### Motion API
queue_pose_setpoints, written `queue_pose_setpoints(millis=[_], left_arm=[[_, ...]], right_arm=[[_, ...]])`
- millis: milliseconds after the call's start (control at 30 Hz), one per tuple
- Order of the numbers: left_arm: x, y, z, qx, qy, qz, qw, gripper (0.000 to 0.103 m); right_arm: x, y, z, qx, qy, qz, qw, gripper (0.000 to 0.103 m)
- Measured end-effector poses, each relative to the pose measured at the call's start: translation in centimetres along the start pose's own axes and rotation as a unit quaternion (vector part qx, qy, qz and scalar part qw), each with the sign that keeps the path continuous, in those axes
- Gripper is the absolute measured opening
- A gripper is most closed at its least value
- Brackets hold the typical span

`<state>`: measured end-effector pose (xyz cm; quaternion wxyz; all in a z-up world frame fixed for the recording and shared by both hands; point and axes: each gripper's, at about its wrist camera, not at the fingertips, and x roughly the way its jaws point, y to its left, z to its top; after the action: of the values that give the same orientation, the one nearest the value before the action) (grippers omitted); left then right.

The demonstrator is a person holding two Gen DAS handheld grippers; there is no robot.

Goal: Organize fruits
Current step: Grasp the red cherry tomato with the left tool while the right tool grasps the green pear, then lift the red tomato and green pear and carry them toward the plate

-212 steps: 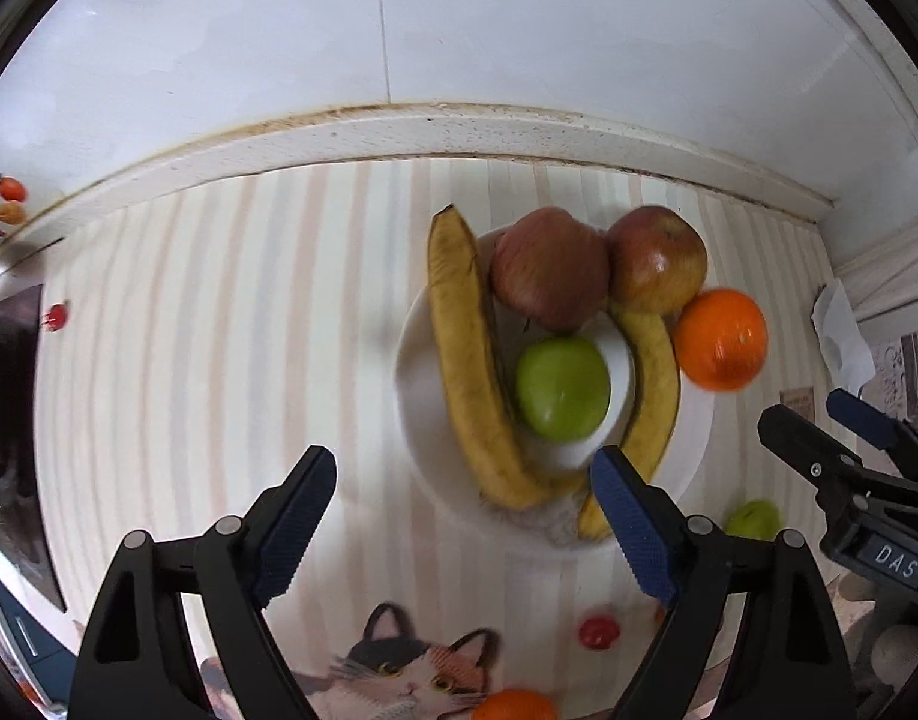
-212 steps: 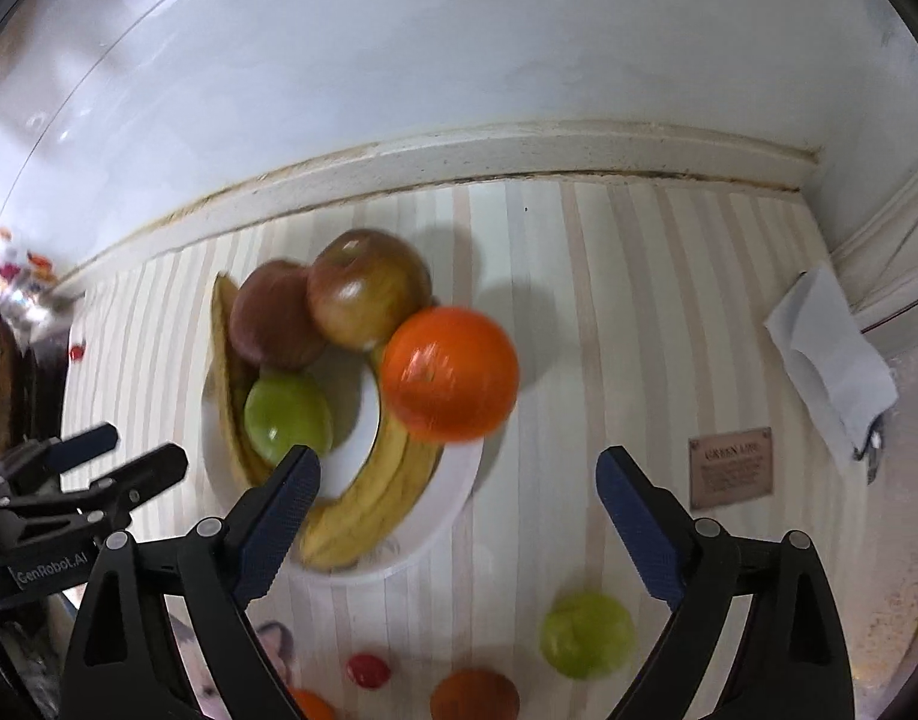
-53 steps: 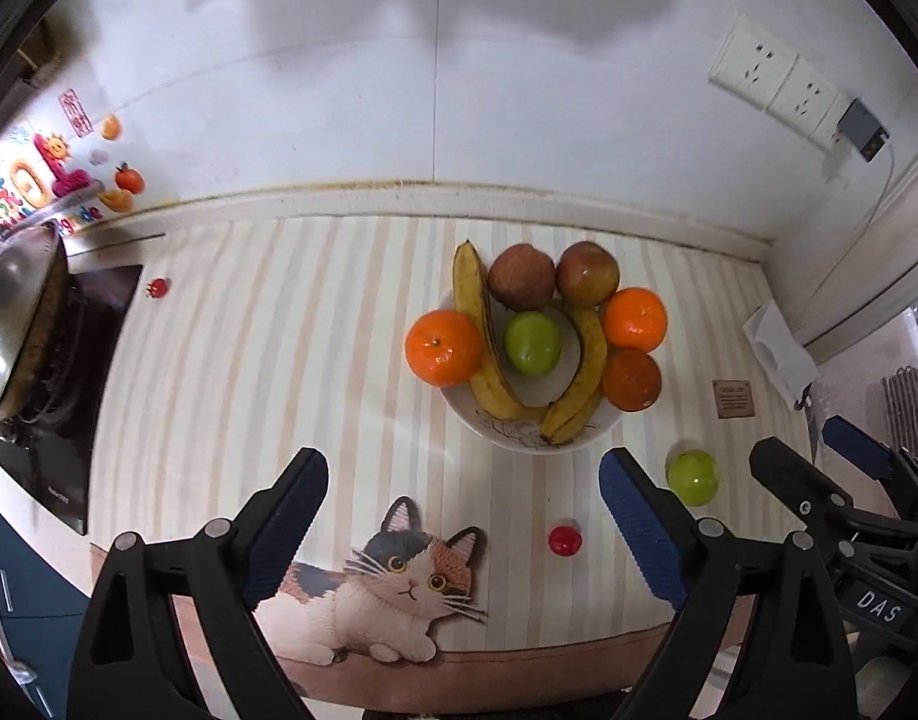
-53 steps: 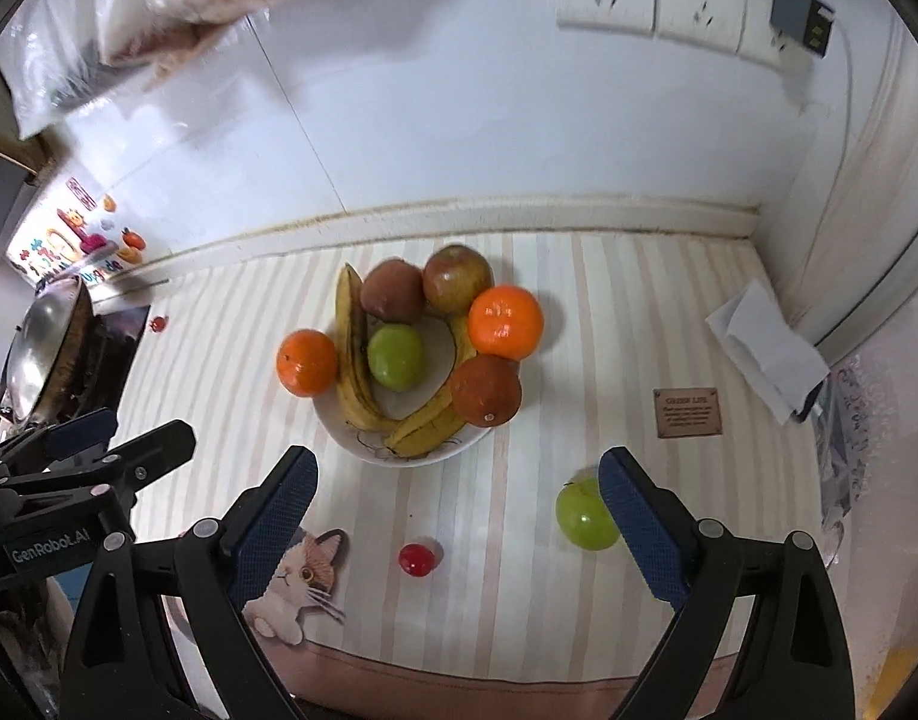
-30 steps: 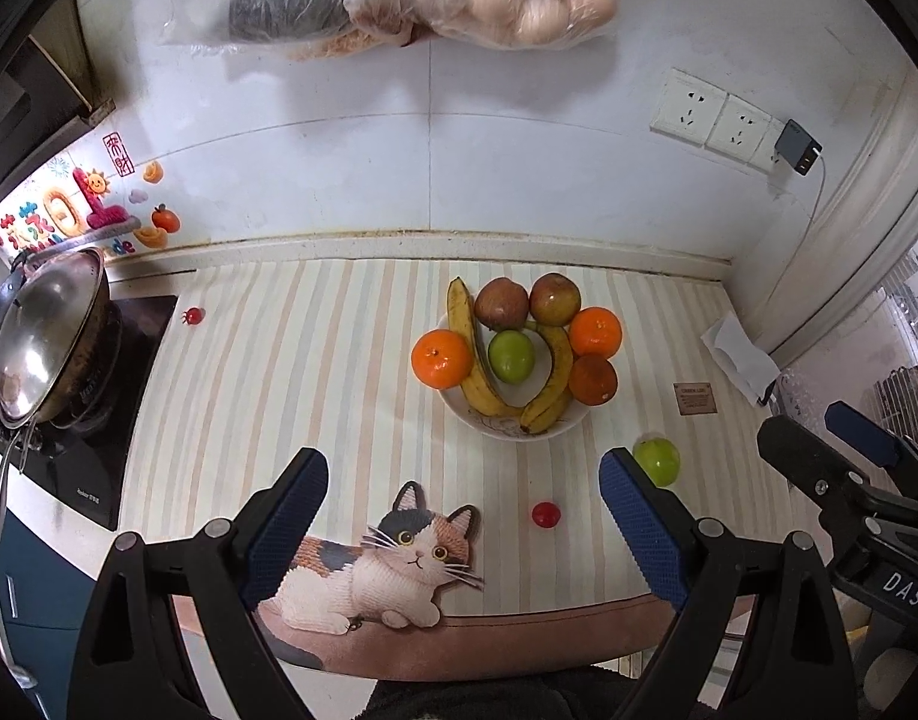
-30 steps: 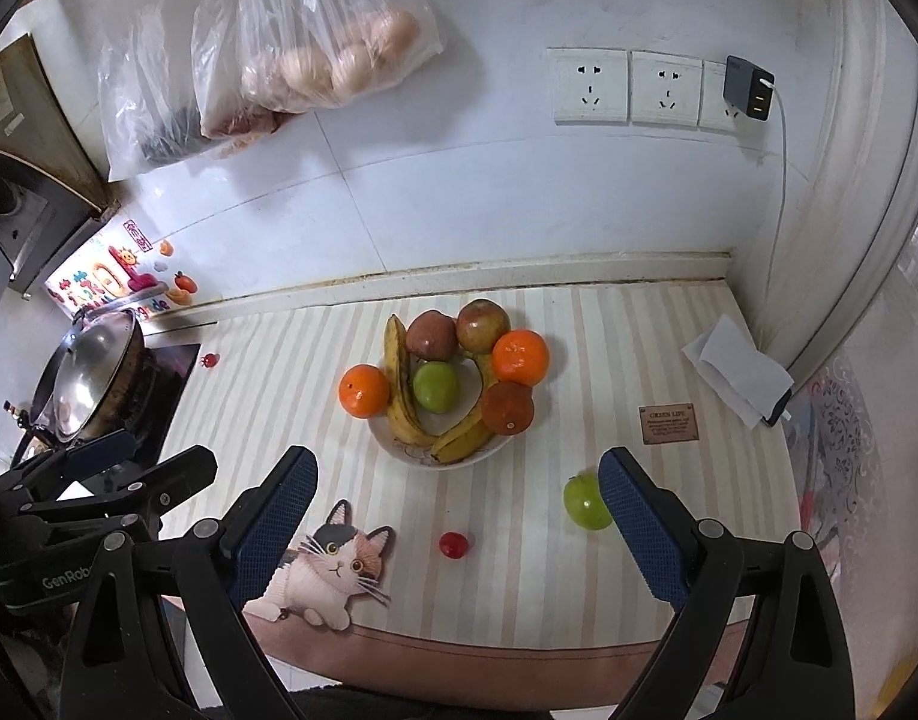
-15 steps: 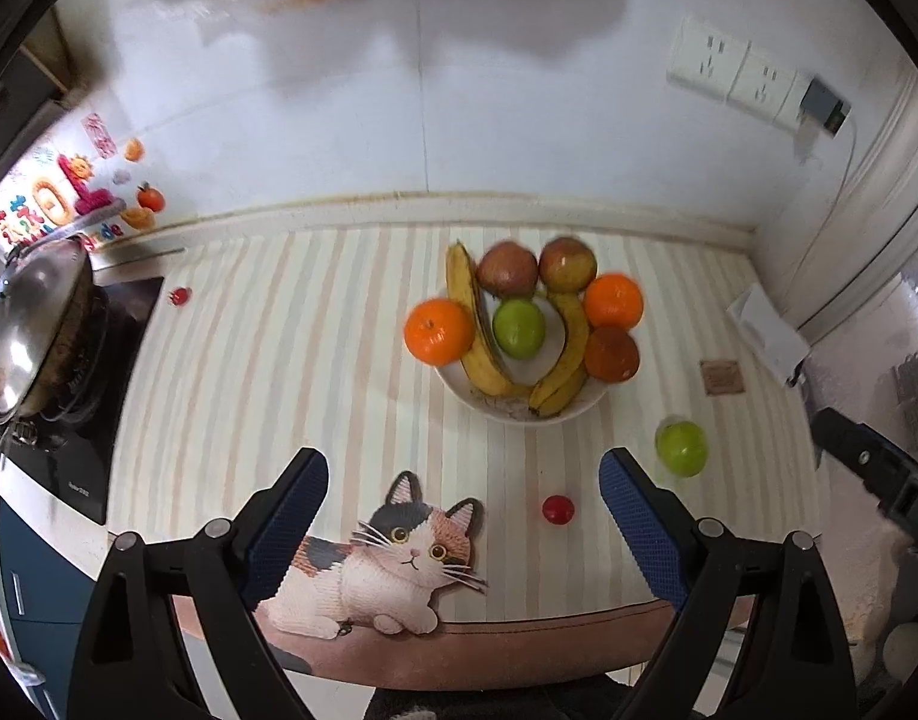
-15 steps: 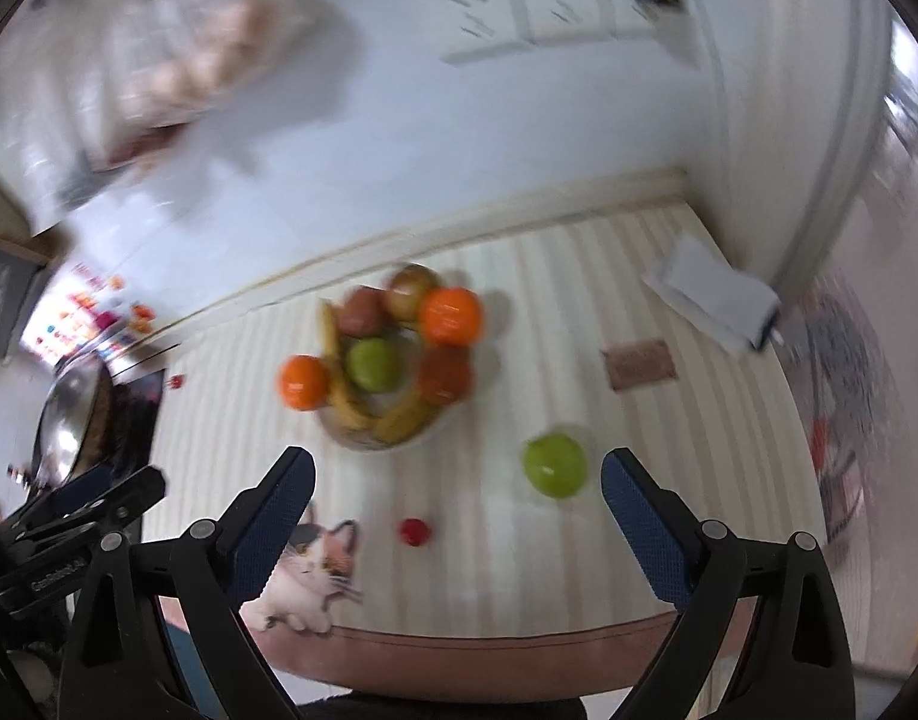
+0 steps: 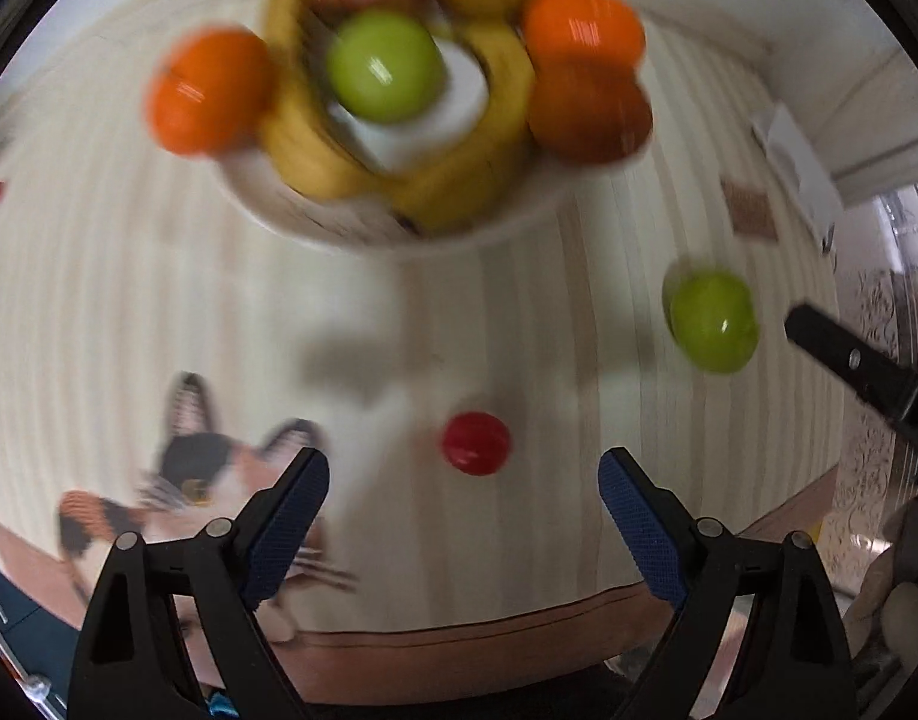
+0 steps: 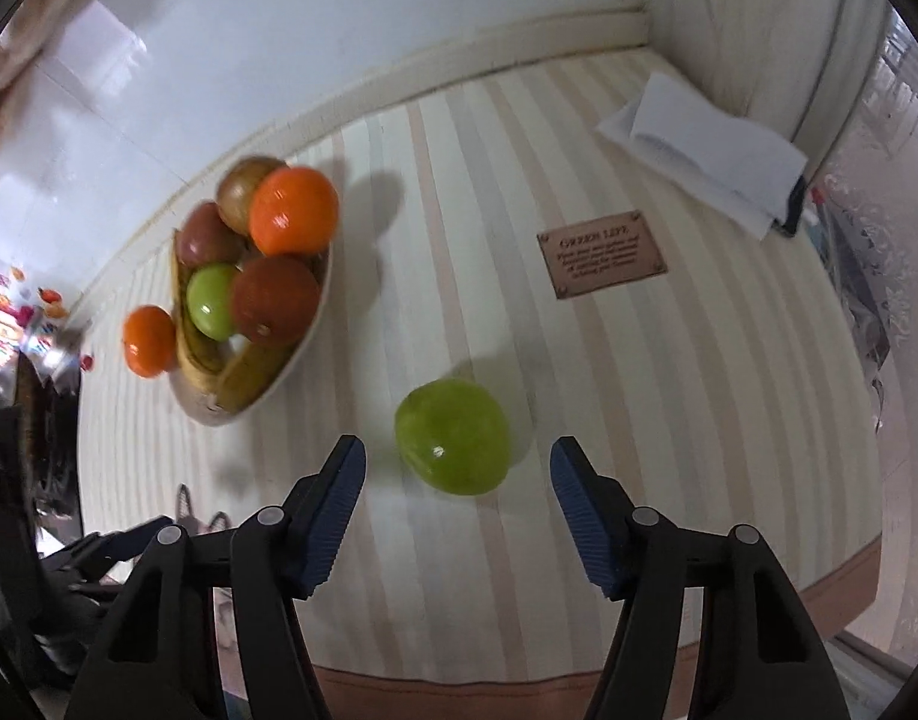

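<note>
Right wrist view has the right tongs (image 10: 456,468) spread wide at the bottom of the frame, gripping nothing, with a loose green apple (image 10: 453,435) lying on the striped worktop (image 10: 669,396) just ahead of the gap between the two blue pads and touching neither. At the left middle of that frame sits the white bowl (image 10: 291,360), heaped with bananas (image 10: 243,375), a second green apple (image 10: 210,302), two reddish-brown fruits and two oranges, the upper orange (image 10: 294,211) brightest; one more orange (image 10: 149,341) rests on the worktop against the bowl's left side. A small brown plaque (image 10: 602,262) lies right of center, and a folded white paper (image 10: 705,147) lies in the upper right corner by the wall. Left wrist view is motion-blurred: the left tongs (image 9: 462,489) are likewise wide open and empty at the bottom, with a small red fruit (image 9: 476,443) on the worktop just ahead of the gap, slightly right of center. The bowl (image 9: 399,234) fills the top center, the loose green apple (image 9: 712,321) sits at the right middle, near one dark finger of the right tongs entering from the right edge, and a cat picture (image 9: 207,480) printed on the cover shows at lower left.
</note>
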<state>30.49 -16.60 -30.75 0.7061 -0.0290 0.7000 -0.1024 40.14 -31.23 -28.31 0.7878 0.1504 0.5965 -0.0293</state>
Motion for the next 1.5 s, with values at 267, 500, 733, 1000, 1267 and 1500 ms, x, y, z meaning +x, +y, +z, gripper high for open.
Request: queue_pose_setpoints(millis=[267,500,733,1000,1267,1500], left_arm=[[3.2,-1.8,0.0,0.015,0.008,0.02,0.9997,0.031],[2.6,-1.3,-0.5,0.022,-0.002,0.028,0.9993,0.027],[-0.4,2.2,-0.5,-0.023,-0.025,0.017,0.9993,0.027],[-4.7,6.3,1.0,-0.083,-0.072,-0.016,0.9939,0.027],[-5.8,10.2,4.3,-0.126,-0.094,-0.04,0.9868,0.027],[-4.1,10.2,4.7,-0.14,-0.086,-0.043,0.9855,0.027]], right_arm=[[4.2,1.1,1.4,-0.037,0.037,-0.024,0.998,0.067],[6.3,2.6,2.0,-0.068,0.039,-0.015,0.997,0.058],[6.2,4.8,1.0,-0.091,0.041,-0.002,0.995,0.058],[2.6,10.6,0.6,-0.115,0.02,0.075,0.99,0.053],[0.1,16.6,4.2,-0.164,-0.005,0.111,0.98,0.034],[0.4,17.0,3.3,-0.167,0.023,0.115,0.979,0.045]])
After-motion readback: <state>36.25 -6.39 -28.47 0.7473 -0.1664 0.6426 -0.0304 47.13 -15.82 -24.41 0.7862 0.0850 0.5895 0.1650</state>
